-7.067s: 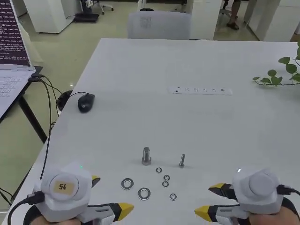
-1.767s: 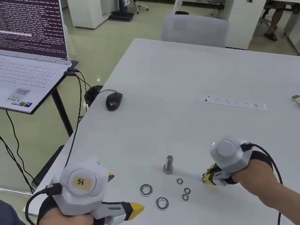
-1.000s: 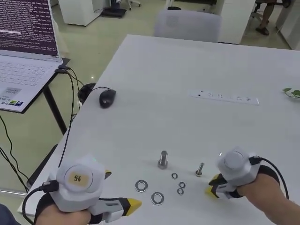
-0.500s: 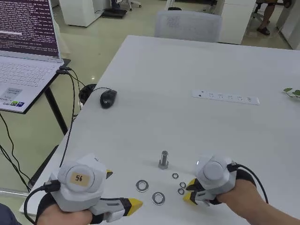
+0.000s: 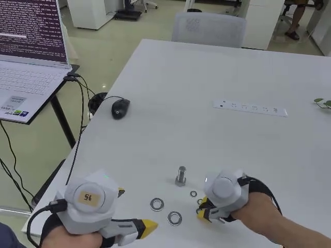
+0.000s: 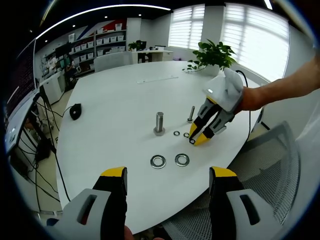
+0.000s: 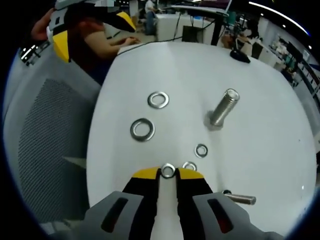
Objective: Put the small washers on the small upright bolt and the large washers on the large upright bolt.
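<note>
The step in hand is the pick-up of a small washer. The right tongs (image 7: pixel 168 176), grey-bodied with yellow tips, are drawn narrow, and a small bright steel ring washer (image 7: pixel 168 170) is pinched at their very ends, low over the smooth white surface (image 5: pixel 170 103). I cannot tell whether the ring is clear of the surface. The left tongs (image 6: pixel 168 172) gape wide and hold nothing, at the near edge and well apart from the parts.

Next, I judge, the ring must go to the small upright bolt (image 6: pixel 191 113), a thin steel pin standing on its head just beside the right tongs. The hole needs centring over the pin's tip before release. The ring is thin and held by its rim alone, so it may tilt or slip.

Two loose small washers (image 7: pixel 201 150) lie flat near the yellow tips. Two large flat steel washers (image 7: pixel 142 129), broad and glossy, lie side by side further toward the left tongs. The large upright bolt (image 7: pixel 222 107) is thick and threaded, head down, and seems to carry no washer.
</note>
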### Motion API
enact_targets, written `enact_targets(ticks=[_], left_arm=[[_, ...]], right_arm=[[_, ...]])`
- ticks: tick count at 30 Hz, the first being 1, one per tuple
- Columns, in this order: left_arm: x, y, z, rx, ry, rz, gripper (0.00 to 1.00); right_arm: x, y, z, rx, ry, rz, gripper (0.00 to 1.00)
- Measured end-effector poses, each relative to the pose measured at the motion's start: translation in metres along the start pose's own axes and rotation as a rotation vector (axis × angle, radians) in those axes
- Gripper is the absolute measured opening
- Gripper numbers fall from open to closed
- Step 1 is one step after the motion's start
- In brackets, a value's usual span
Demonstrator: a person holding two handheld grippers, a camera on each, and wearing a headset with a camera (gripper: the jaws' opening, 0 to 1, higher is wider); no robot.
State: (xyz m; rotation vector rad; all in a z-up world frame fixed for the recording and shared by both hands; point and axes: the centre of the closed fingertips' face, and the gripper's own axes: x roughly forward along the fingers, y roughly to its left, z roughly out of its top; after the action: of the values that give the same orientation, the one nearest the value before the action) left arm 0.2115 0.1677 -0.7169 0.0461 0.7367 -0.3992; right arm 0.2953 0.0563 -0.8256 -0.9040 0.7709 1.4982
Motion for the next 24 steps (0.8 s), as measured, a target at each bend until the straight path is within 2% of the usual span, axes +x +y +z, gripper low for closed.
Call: enact_targets(ticks=[6, 8, 13, 21, 24], left_arm=[[-0.0018, 0.0023, 0.0006, 0.001, -0.001, 0.005, 0.66], [-0.0027, 0.0034, 0.0006, 0.001, -0.001, 0.007, 0.66], [-0.0028, 0.0045, 0.0013, 0.001, -0.001, 0.009, 0.66], [0.0006, 0.0010, 0.0046, 0.010, -0.001, -0.002, 0.66], [0.0018, 0.0005, 0.0059, 0.018, 0.000, -0.005, 0.66]], right_arm=[[-0.0002, 0.0000, -0.0012, 0.019, -0.006, -0.003, 0.14], [-0.0019, 0.0024, -0.0025, -0.009, 0.003, 0.008, 0.15], [-0.0034, 0.0027, -0.0044, -0.025, 0.011, 0.019, 0.16], [-0.0044, 0.0028, -0.0063, -0.068, 0.042, 0.035, 0.15], [-0.0034, 0.0020, -0.0060, -0.061, 0.045, 0.034, 0.15]])
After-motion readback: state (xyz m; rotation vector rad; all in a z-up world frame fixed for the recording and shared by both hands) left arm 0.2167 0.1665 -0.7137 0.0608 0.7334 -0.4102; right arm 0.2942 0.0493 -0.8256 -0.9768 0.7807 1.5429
